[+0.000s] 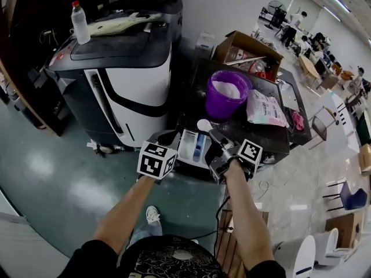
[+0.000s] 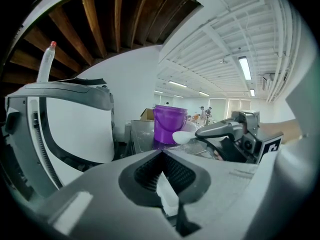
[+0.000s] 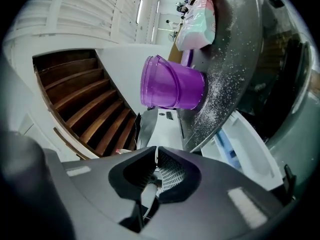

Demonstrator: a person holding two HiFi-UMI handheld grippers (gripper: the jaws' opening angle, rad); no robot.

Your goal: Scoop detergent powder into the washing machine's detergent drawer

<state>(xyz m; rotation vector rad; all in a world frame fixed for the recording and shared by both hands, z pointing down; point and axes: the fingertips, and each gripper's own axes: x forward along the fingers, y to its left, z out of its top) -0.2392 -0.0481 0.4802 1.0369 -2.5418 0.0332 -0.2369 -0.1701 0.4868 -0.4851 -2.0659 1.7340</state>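
The washing machine [image 1: 191, 106] fills the middle of the head view, its dark top dusted with spilled powder [image 3: 220, 94]. On that top, just above centre, stands the purple bucket [image 1: 225, 94], open and holding white detergent powder. Below it, at the machine's front edge, the detergent drawer [image 1: 188, 146] is pulled out, with a blue part showing inside one compartment.

The left gripper [image 1: 173, 139] sits at the drawer's left side. Its tongs are pressed together on a white sliver, which I take to be the drawer's edge, so it seems to be steadying the drawer. The right gripper [image 1: 217, 136] comes in from the lower right with its tongs pinching the handle of the white scoop [image 1: 204, 125]. The scoop's bowl hangs between the bucket and the back of the drawer. I cannot tell whether it holds powder.

This looks like the carry from bucket to drawer. The next move calls for bringing the bowl low over the right compartment and tipping it slowly, keeping the drawer still so that no more powder scatters.
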